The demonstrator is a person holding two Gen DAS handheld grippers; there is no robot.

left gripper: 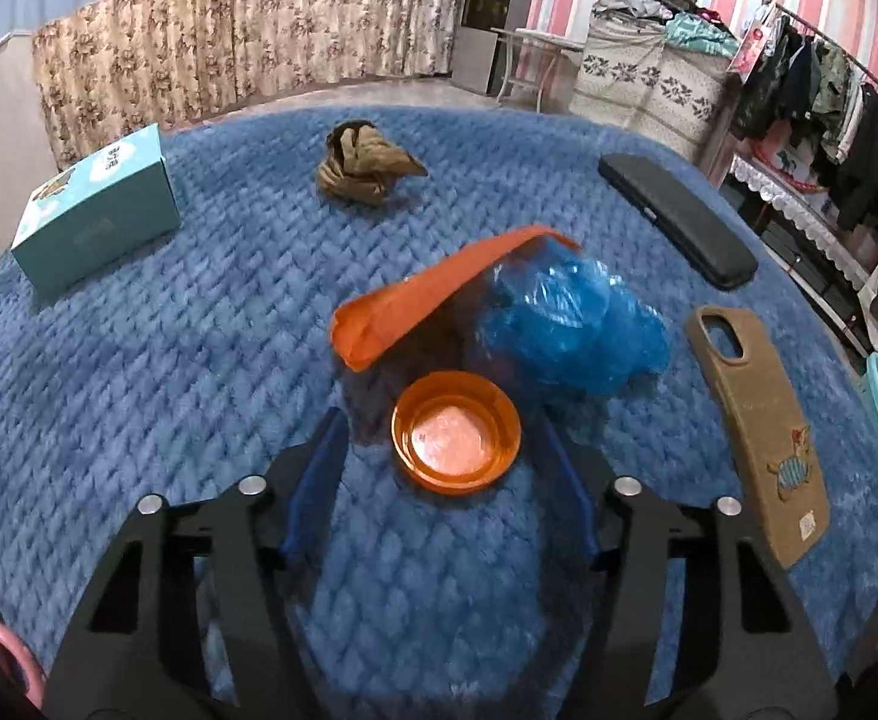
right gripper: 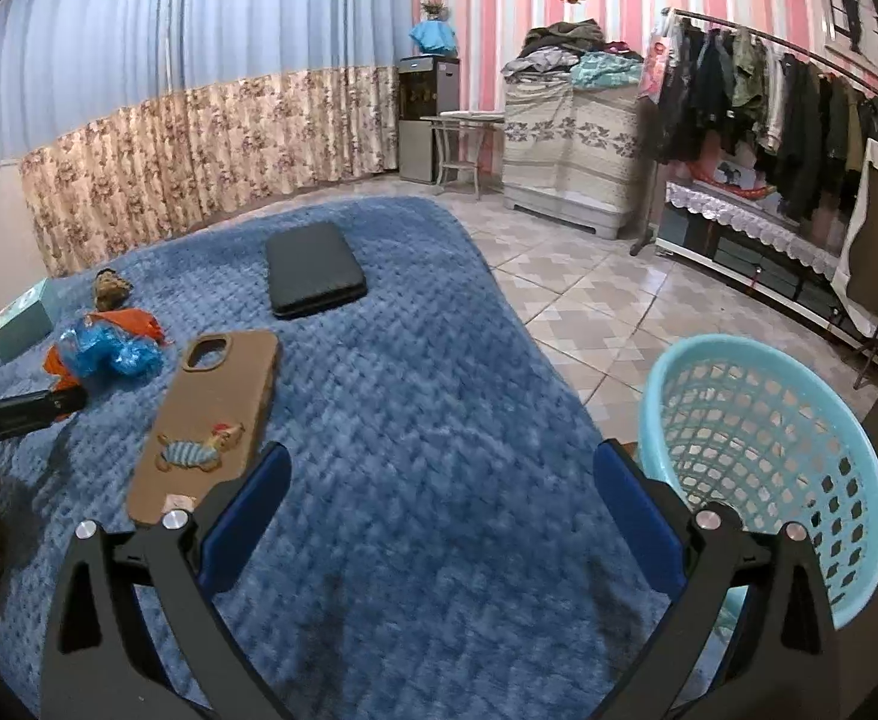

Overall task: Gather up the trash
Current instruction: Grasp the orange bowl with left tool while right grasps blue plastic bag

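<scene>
The left tool (left gripper: 439,438) hangs over a blue quilted surface (left gripper: 168,360), its two blue pads standing on either side of a shallow orange lid (left gripper: 455,443) that lies open side up; the pads are apart from the lid's rim, so the tool is released and grips nothing. Just beyond the lid lies a crumpled blue plastic bag (left gripper: 571,324), and leaning against it is a folded orange wrapper (left gripper: 432,294) that rises from the surface at a slant. Farther back sits a wadded brown paper (left gripper: 366,168), well apart from the rest. A teal box (left gripper: 96,210) stands near the left edge of the surface, a black wallet-like case (left gripper: 679,216) lies toward the far right, and a brown phone case (left gripper: 757,420) with a small cartoon figure lies flat on the near right. The right tool (right gripper: 439,504) is held above a bare stretch of the same surface, its pads spread wide with nothing between them. Just beside its right finger, off the edge of the surface, stands a light blue mesh basket (right gripper: 799,372), and no trash shows in the part of it that can be seen.
</scene>
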